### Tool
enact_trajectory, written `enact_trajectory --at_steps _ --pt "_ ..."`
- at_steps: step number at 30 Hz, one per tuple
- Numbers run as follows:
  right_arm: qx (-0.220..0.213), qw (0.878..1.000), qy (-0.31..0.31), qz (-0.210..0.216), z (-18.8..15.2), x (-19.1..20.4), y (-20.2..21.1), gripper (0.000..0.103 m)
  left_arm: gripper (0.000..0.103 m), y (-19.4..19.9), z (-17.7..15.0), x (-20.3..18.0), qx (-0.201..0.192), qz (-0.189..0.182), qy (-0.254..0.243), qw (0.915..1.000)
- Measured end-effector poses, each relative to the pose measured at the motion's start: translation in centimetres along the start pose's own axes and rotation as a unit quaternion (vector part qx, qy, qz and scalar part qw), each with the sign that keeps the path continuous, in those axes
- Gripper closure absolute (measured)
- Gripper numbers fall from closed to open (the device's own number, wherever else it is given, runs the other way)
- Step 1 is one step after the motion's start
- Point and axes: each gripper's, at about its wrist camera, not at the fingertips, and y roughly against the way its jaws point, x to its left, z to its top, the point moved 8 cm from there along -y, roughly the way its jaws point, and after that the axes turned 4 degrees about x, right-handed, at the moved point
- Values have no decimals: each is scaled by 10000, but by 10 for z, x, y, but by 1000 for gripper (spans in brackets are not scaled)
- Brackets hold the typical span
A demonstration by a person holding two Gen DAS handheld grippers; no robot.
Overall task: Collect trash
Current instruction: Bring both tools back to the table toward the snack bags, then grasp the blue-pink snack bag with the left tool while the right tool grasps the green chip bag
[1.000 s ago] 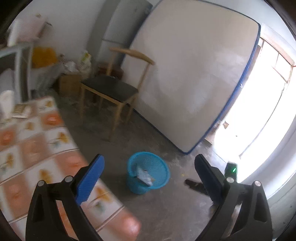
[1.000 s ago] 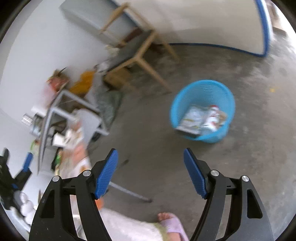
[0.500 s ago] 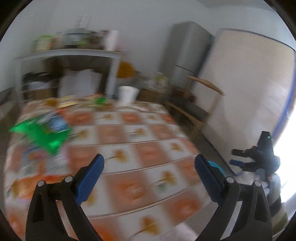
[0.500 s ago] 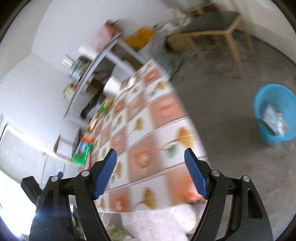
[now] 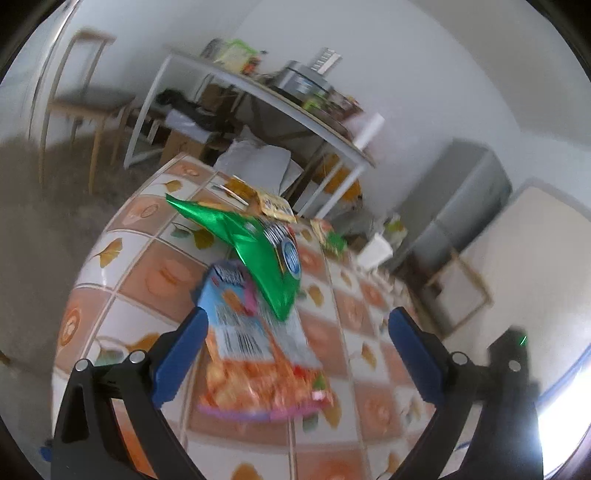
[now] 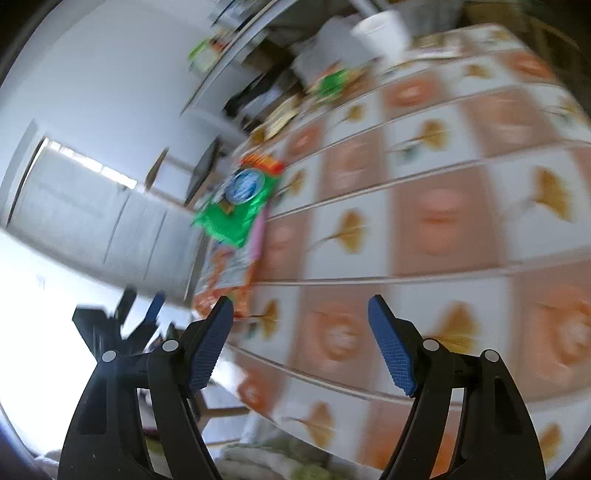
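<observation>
A green foil snack bag point(image 5: 258, 251) lies partly on an orange and blue snack wrapper point(image 5: 255, 354) on the tiled-pattern table point(image 5: 147, 273). My left gripper point(image 5: 295, 354) is open and empty, just above the orange wrapper. In the right wrist view the green bag point(image 6: 240, 203) and the orange wrapper point(image 6: 229, 269) lie at the table's left edge. My right gripper point(image 6: 301, 343) is open and empty above the table point(image 6: 443, 221), to the right of the wrappers. Smaller wrappers point(image 5: 273, 206) lie further back.
A white cup point(image 5: 375, 251) stands at the far end of the table; it also shows in the right wrist view point(image 6: 384, 33). A white shelf rack point(image 5: 258, 92) with clutter stands behind the table. A wooden chair point(image 5: 85, 107) stands at left, a grey fridge point(image 5: 465, 206) at right.
Both grippers have swung away from the blue bin on the floor toward the table. The left gripper has come close over the green bag and orange wrapper. Both stay open.
</observation>
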Motion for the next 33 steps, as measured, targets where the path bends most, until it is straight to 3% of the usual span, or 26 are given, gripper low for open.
enact_trajectory --at_steps 5,8,12,17,20,23,26,31,33 --pt "495 9981 82 370 -1 38 -48 31 7 -4 21 27 -89 -169 602 9980" --pt "855 9950 -132 495 -2 43 -79 31 7 -22 9 37 328 -206 794 9961" --pt "1020 9935 -240 447 3 42 -98 31 12 -49 -17 45 1081 54 722 9915" --pt "1088 9908 -382 713 17 53 -100 30 27 -62 -40 47 1503 244 603 9865" --pt "1079 9870 -428 1110 30 73 -103 30 39 -67 -48 49 1592 364 504 9853" --pt "1152 9759 -670 1725 39 98 -113 30 50 -65 -52 53 1587 471 485 9850" --pt "1316 9552 -1152 2386 48 127 -138 30 64 -63 -55 56 1591 531 477 9847" --pt "1488 9287 -2004 2743 61 141 -182 30 74 -58 -58 58 1558 538 575 9846" --pt "1523 9128 -2498 2849 65 139 -202 30 75 -56 -59 59 1515 551 607 9851"
